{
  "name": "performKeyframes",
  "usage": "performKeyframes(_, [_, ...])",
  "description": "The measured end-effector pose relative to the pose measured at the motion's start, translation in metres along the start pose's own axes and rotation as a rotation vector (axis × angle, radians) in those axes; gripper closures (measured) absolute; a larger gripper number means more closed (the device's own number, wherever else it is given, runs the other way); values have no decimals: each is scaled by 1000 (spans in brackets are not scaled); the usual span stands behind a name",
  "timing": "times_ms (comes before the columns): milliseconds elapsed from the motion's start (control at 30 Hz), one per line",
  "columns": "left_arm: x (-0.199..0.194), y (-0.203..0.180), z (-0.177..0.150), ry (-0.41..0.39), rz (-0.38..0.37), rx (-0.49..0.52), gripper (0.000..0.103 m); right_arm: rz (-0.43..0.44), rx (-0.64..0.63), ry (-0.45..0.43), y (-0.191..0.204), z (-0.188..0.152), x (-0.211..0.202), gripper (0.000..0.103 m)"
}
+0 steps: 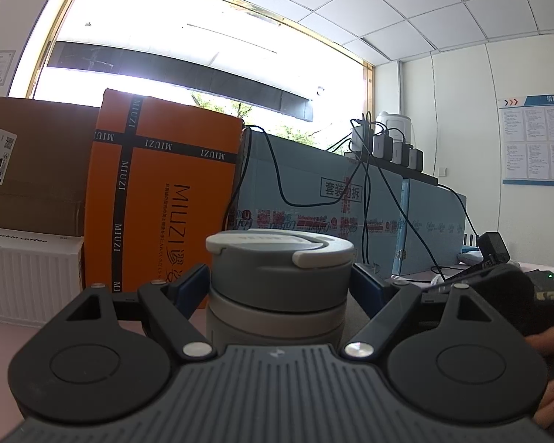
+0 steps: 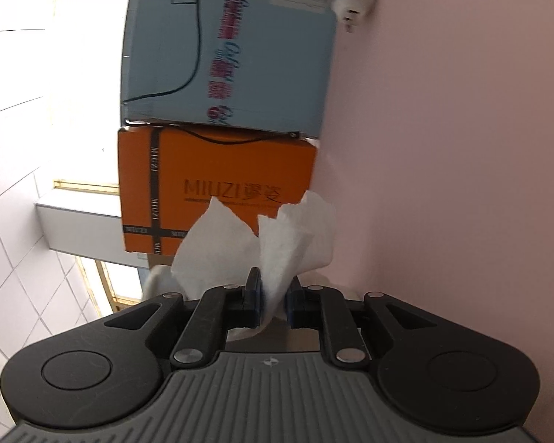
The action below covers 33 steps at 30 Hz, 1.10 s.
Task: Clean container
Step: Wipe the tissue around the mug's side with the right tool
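Right now the grey container [image 1: 279, 288] stands upright on the pink table [image 1: 3, 336] with its lid on, clamped between the pads of the left claw [image 1: 279, 288]. Meanwhile the right claw [image 2: 273, 295] pinches a white tissue [image 2: 277, 236] with narrow jaws; judging by this, wiping is not yet done.
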State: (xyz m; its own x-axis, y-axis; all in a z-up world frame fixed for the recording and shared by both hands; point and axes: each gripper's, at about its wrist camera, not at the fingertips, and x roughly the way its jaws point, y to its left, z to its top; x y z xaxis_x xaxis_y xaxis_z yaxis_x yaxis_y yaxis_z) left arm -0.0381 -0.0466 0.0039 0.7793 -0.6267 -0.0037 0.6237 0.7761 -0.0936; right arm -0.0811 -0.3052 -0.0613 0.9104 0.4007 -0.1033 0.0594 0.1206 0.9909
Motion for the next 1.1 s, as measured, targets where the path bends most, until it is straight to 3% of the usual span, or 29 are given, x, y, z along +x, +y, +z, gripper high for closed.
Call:
performKeyframes(333, [0,-2,0,8,3,8,23,-62,-21,17,-3,-5,-2,90])
performKeyframes(600, [1,0,-1,9,3,6,23,73,-16,44,16,-9,-13,90])
performKeyframes(700, [1,1,-1,10,6,5,23,83,-30,57,20,-11,-12,89])
performKeyframes(1000, [3,0,0,14,13,12,23,-53,10,71,-4,-10,-10,88])
performKeyframes(1100, [4,-1,0,20,18,7,23,-58,-14,64,-7,-9,-10,88])
